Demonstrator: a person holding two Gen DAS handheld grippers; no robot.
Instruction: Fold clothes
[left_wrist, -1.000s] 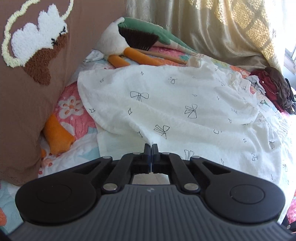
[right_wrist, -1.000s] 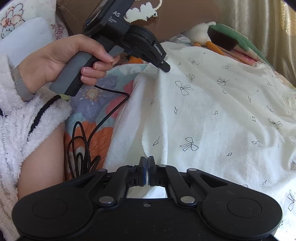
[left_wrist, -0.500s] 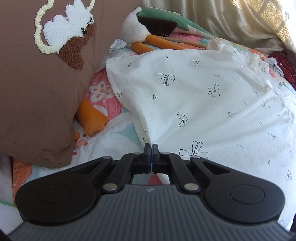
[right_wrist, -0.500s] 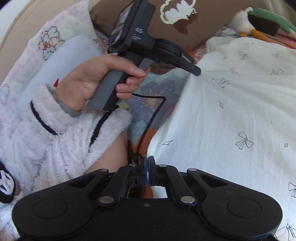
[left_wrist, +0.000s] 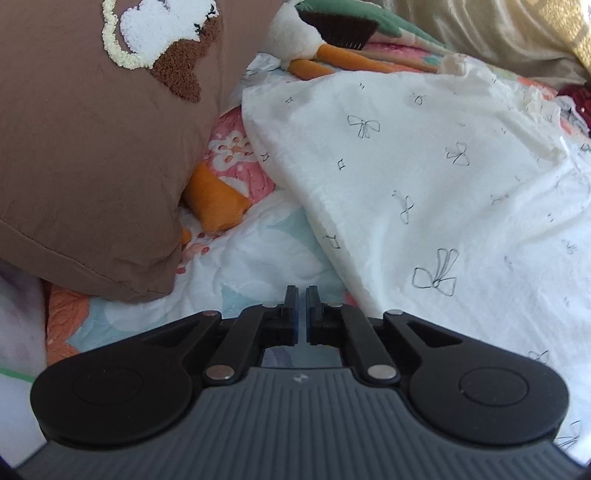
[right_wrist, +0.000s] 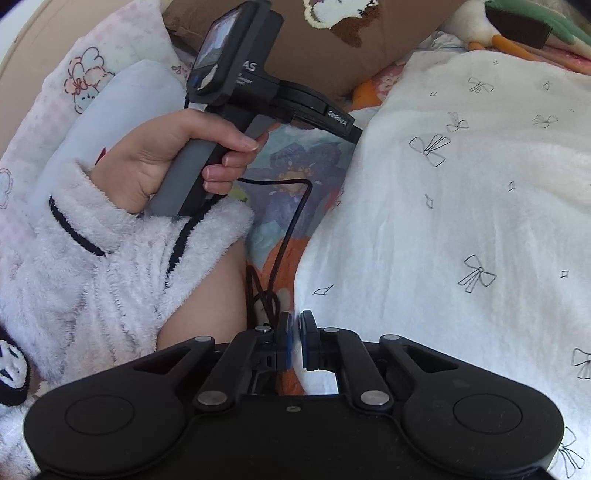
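Observation:
A white garment with small black bow prints (left_wrist: 443, 192) lies spread over the flowered quilt; it also shows in the right wrist view (right_wrist: 461, 206). My left gripper (left_wrist: 302, 295) has its jaws a narrow gap apart and holds nothing, just left of the garment's near edge, over the quilt. My right gripper (right_wrist: 294, 325) also has a narrow gap between its jaws; the garment's left edge lies right in front of it, apart from the pads. The left gripper (right_wrist: 356, 134) appears in the right wrist view, held in a hand beside the garment's edge.
A brown pillow with a white embroidered figure (left_wrist: 92, 147) stands at the left. A plush duck with orange feet (left_wrist: 306, 40) lies at the back. A black cable (right_wrist: 291, 229) hangs from the left gripper. A curtain (left_wrist: 498, 29) hangs behind.
Both grippers were shut on the garment's edge and have let it go, jaws now slightly apart. Both have drawn back to the left, off the garment, which has settled on the quilt.

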